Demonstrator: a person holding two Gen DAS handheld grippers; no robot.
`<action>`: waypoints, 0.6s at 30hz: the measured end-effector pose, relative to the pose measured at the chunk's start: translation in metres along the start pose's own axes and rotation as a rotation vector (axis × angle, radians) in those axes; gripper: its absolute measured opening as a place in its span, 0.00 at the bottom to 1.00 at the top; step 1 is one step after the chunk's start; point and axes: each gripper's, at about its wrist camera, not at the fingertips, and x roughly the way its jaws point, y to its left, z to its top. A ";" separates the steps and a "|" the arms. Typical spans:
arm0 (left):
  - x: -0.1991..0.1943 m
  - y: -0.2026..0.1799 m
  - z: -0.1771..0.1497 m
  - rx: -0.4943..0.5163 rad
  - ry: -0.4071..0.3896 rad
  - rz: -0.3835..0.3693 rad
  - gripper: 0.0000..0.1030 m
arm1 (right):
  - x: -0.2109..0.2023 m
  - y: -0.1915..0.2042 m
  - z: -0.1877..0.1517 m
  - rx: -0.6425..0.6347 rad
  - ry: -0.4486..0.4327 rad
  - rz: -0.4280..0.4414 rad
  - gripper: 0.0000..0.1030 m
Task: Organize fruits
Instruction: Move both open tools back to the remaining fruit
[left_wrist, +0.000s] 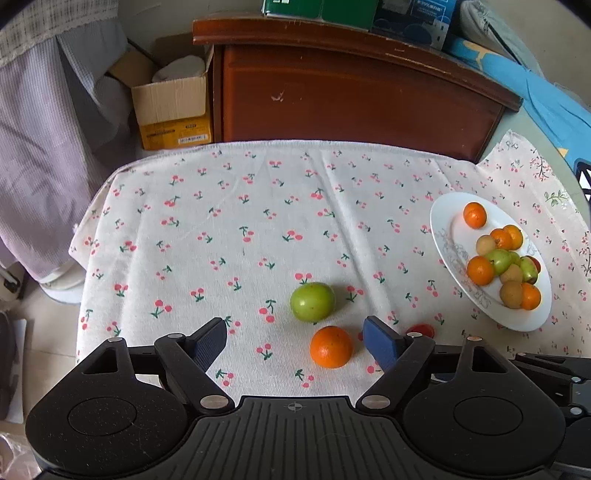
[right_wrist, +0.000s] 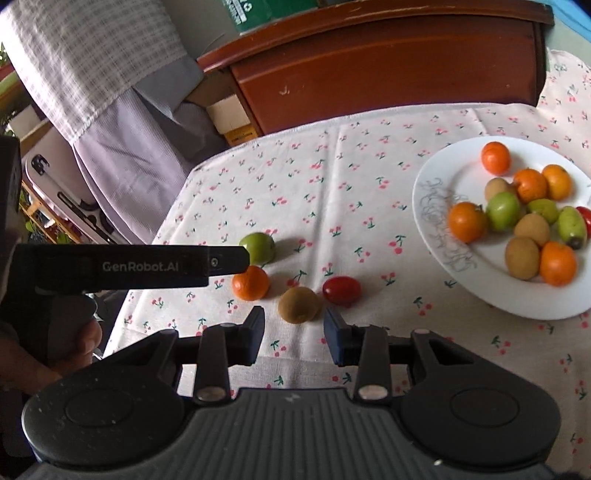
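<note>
On the cherry-print cloth lie a green fruit, a small orange, a brown fruit and a red tomato. My left gripper is open wide. The orange sits between its fingertips, nearer the right one, with neither pad touching it. My right gripper stands open with a narrow gap and holds nothing. The brown fruit lies just beyond its tips. A white plate at the right holds several oranges, green and brown fruits.
A dark wooden cabinet stands behind the table. To its left is a cardboard box on the floor, and hanging cloth at the far left. In the right wrist view, the left gripper's black body and a hand fill the left side.
</note>
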 end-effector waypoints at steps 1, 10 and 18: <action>0.001 0.000 0.000 -0.003 0.003 0.000 0.80 | 0.002 0.001 -0.001 -0.002 0.002 -0.005 0.36; 0.008 0.001 -0.002 -0.003 0.026 0.020 0.80 | 0.016 0.007 0.000 -0.031 0.002 -0.050 0.36; 0.012 -0.002 -0.004 0.013 0.034 0.025 0.80 | 0.027 0.015 -0.004 -0.095 -0.015 -0.101 0.27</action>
